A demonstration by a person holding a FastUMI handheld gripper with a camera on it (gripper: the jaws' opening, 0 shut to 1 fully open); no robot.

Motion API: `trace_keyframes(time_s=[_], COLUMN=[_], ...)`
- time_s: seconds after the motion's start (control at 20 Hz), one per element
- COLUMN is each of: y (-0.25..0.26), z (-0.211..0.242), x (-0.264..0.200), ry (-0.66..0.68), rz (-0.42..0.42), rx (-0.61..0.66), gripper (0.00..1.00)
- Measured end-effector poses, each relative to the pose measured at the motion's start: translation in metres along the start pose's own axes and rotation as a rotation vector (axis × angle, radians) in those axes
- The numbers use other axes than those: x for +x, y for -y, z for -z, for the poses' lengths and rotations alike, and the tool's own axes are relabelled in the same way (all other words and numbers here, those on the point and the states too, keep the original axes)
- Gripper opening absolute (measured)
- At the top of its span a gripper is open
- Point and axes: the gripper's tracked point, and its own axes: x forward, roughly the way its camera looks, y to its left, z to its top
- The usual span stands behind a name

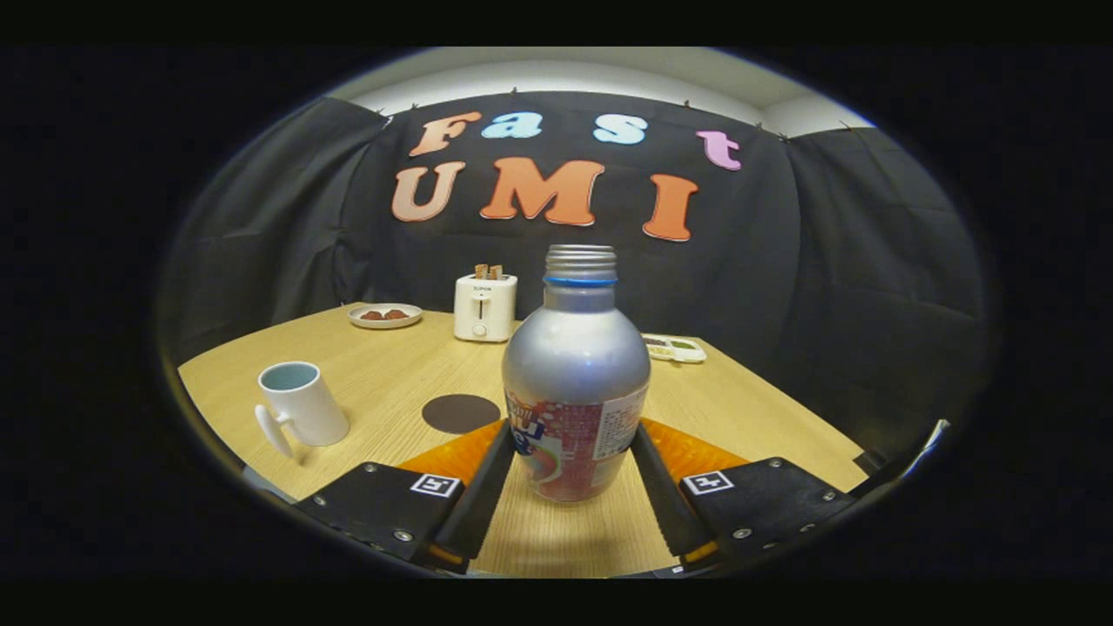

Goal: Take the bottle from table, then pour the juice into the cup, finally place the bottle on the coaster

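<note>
The uncapped silver metal bottle with a printed label [576,382] stands upright on the light wooden table [748,417] between the gripper [574,452] fingers – both pressing its lower sides – with the dark round coaster [460,413] just beyond to the left and the white ceramic cup [302,404] further left.

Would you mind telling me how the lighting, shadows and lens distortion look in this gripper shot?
Gripper view: even indoor light, a soft sheen on the bottle, which stands between the fingers of the gripper; a faint shadow falls on the table just in front of it; fisheye bending curves the table edges and tilts the cup; focus stays sharp.
</note>
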Motion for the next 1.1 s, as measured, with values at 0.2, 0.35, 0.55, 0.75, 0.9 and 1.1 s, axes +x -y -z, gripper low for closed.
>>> trace_keyframes(time_s=[0.2,0.35,0.55,0.75,0.9,1.1], y=[-0.014,-0.023,-0.046,-0.067,-0.082,-0.103], z=[-0.012,-0.017,-0.022,-0.027,-0.033,-0.035], x=[-0.001,-0.001,-0.004,-0.004,-0.007,-0.006], ry=[0.001,0.001,-0.001,-0.004,0.004,0.005], rz=[-0.002,0.006,-0.025,-0.052,-0.066,-0.092], rx=[-0.115,-0.233,-0.293,-0.344,-0.396,-0.487], gripper=[0.78,0.78,0.78,0.78,0.78,0.78])
